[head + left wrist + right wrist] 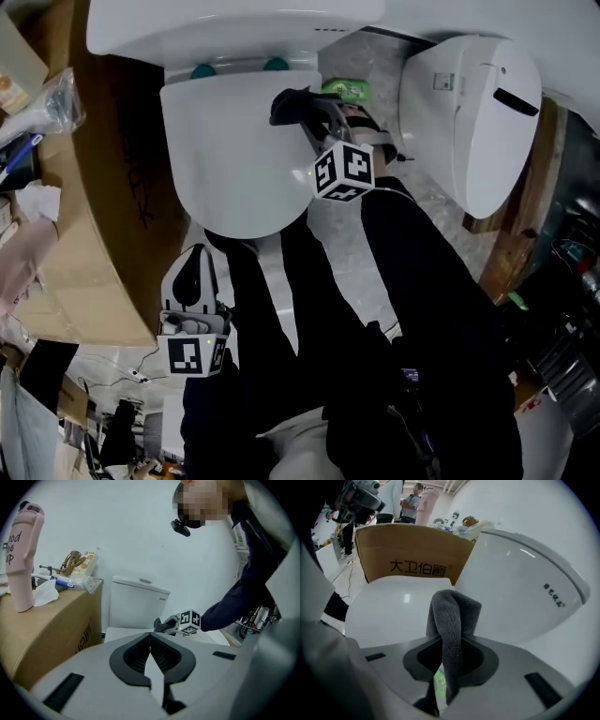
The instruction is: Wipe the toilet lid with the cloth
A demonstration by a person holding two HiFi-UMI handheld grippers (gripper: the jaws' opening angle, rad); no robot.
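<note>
The white toilet lid (234,159) is down, in the middle of the head view. My right gripper (292,105) hovers over its right rear part, shut on a dark grey cloth (286,101). In the right gripper view the cloth (452,613) stands up folded between the jaws, above the lid (393,609). Off the lid's front edge, my left gripper (195,264) is shut with nothing in it. The left gripper view shows its jaws (150,637) meeting, with the right gripper's marker cube (189,620) ahead.
The white tank (234,28) stands behind the lid. A cardboard box (103,197) flanks the toilet's left, with a pink cup (23,555) and clutter on top. Another white toilet lid (478,112) lies at right. A green item (345,89) sits near the right gripper.
</note>
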